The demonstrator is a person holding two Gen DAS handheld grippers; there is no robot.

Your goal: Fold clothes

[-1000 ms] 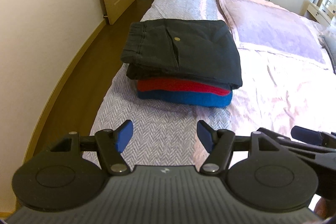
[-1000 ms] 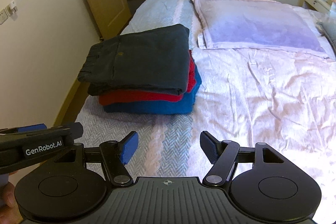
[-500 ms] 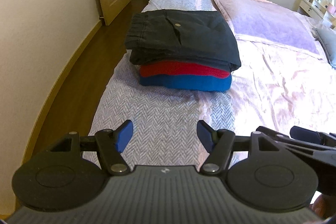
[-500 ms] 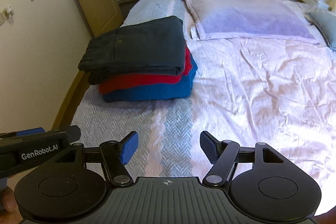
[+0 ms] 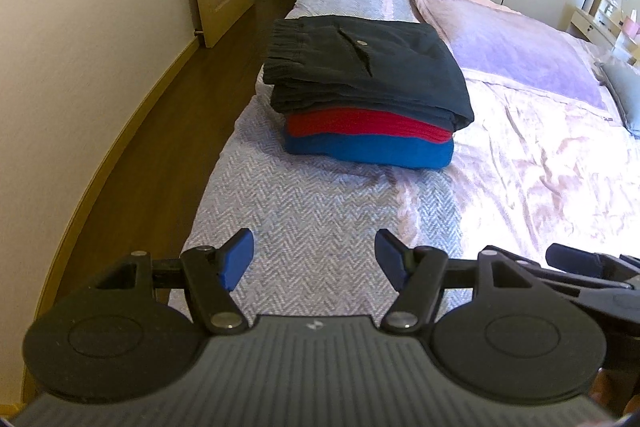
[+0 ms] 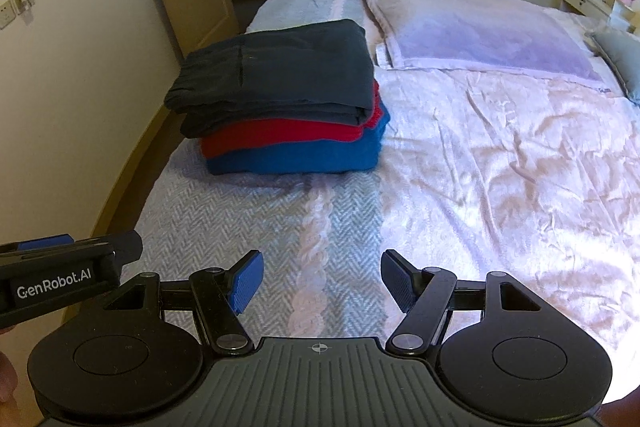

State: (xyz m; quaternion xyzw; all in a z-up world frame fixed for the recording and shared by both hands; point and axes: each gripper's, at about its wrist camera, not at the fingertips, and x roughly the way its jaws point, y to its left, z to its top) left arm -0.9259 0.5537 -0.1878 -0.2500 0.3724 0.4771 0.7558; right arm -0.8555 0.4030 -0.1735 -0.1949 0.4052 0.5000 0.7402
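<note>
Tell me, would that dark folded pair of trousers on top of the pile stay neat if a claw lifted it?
Probably not. The dark trousers look like soft layered cloth, so a lifted edge would likely droop and unfold. Pushed sideways, they might slide off the red garment beneath, or drag it along.

Folded clothes (image 5: 368, 99) on bed (image 5: 320, 219)

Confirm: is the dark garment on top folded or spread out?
Folded: dark garment lies as a compact layered rectangle atop the stack.
</note>
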